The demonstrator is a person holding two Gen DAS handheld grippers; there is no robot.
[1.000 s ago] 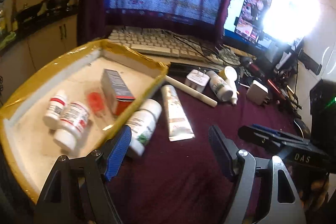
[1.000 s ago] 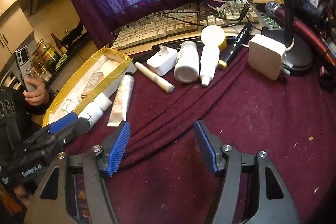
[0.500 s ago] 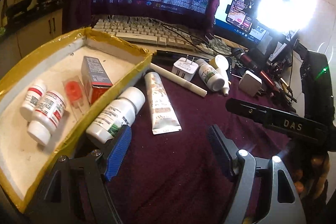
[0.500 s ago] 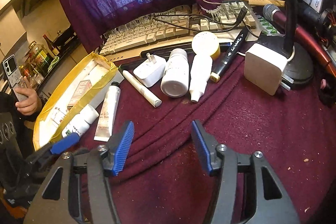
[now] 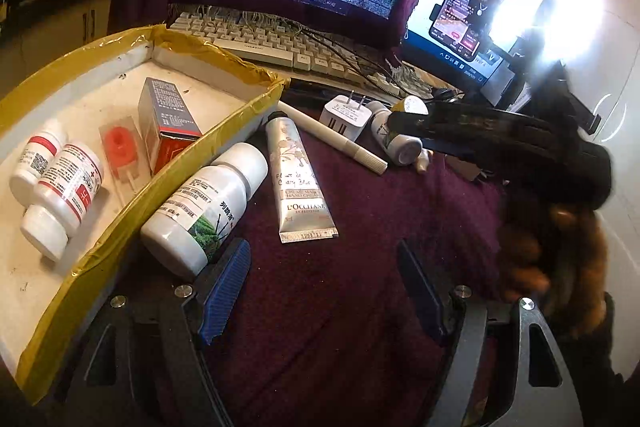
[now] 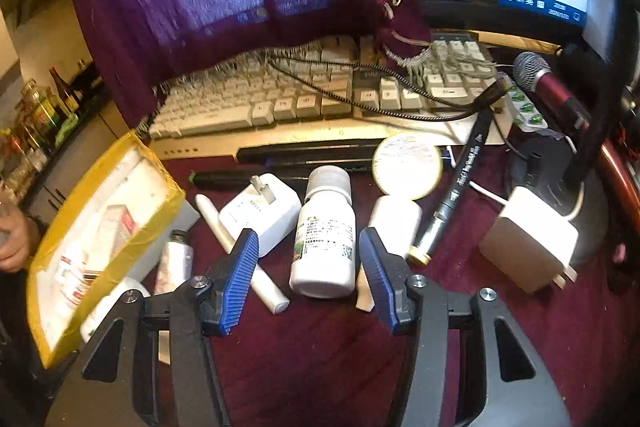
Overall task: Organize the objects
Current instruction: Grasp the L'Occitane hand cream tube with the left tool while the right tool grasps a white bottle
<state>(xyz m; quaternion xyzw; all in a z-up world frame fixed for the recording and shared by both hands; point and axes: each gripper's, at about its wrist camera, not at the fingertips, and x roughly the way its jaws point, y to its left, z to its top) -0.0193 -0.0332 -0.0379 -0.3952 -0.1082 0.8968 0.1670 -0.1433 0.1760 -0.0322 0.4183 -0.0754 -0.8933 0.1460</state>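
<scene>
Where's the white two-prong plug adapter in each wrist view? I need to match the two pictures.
Left wrist: the white two-prong plug adapter lies upper centre, right of the slim white pen.
Right wrist: adapter sits centre-left, just beyond the left blue pad.
Shared landmark: the yellow-taped white tray, left in both.

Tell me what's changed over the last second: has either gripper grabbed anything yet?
Not yet. The right gripper has moved in over the maroon cloth to the lying white pill bottle with the printed label; its jaws are closing with the bottle between them, but the pads do not press on it yet. The left gripper stayed open and holds nothing. The items in the yellow-taped white tray lie as before.
</scene>
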